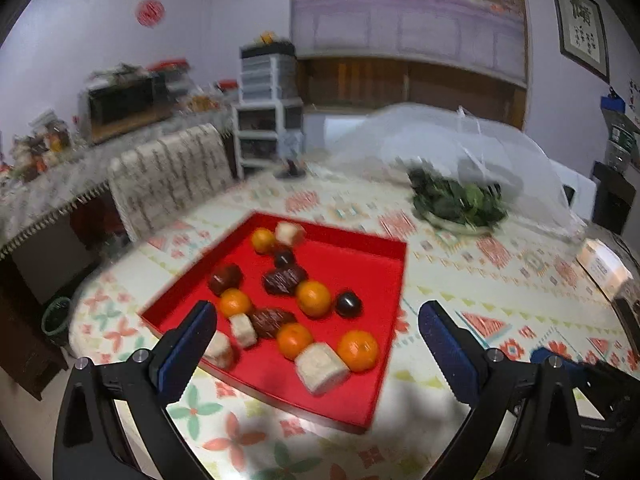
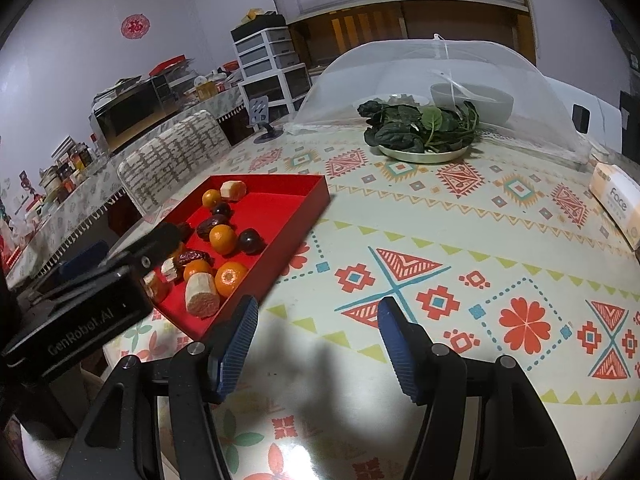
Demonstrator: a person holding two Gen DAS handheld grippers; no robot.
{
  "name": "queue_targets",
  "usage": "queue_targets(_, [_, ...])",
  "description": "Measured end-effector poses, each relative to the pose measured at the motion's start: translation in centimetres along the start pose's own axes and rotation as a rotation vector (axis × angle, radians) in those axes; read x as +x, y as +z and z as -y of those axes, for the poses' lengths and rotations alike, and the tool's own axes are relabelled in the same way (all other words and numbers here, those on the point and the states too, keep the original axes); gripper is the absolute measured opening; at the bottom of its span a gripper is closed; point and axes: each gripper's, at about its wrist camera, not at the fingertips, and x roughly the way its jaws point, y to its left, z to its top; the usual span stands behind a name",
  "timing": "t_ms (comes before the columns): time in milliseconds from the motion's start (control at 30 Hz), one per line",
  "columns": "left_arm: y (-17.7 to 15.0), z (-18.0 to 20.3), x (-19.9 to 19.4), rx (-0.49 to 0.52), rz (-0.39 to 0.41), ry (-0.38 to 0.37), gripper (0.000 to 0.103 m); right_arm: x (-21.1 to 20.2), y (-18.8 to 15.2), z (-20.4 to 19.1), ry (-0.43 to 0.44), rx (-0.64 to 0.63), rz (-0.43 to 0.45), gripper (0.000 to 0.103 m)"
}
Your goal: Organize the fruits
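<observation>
A red tray (image 1: 352,264) lies on the patterned table and holds mixed fruit. In it are several oranges (image 1: 313,298), wrinkled brown dates (image 1: 284,278), two dark plums (image 1: 348,304) and pale cut chunks (image 1: 322,368). My left gripper (image 1: 316,312) hovers over the tray's near end, open, its blue pads wide apart with nothing gripped. The right wrist view shows the same tray (image 2: 280,204) at the left, with the left gripper's black body (image 2: 80,320) above its near corner. My right gripper (image 2: 318,306) stands open over bare tablecloth just right of the tray, holding nothing.
A plate of green leaves (image 2: 424,124) sits at the far side beside a white mesh food cover (image 2: 400,64) with a bowl (image 2: 472,100) under it. A cream box (image 2: 618,200) lies at the right edge. A chair back (image 2: 172,156) stands behind the tray.
</observation>
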Motion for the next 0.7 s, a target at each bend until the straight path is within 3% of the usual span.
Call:
queue_targets(133, [0.6, -0.9, -2.4, -0.040, 0.119, 0.075, 0.103, -0.1, 0.0, -0.5, 0.005, -0.020, 0.013, 0.067])
queue_targets(400, [1.6, -2.8, -3.5, -0.073, 0.153, 0.057, 0.103, -0.1, -0.2, -1.2, 0.010, -0.057, 0.026, 0.068])
queue_targets(600, [1.8, -2.8, -5.9, -0.042, 0.261, 0.088, 0.103, -0.4, -0.2, -1.6, 0.025, -0.078, 0.043, 0.068])
queue_targets(700, [1.9, -2.9, -6.1, -0.045, 0.250, 0.075, 0.103, -0.6, -0.1, -1.9, 0.030, -0.088, 0.050, 0.069])
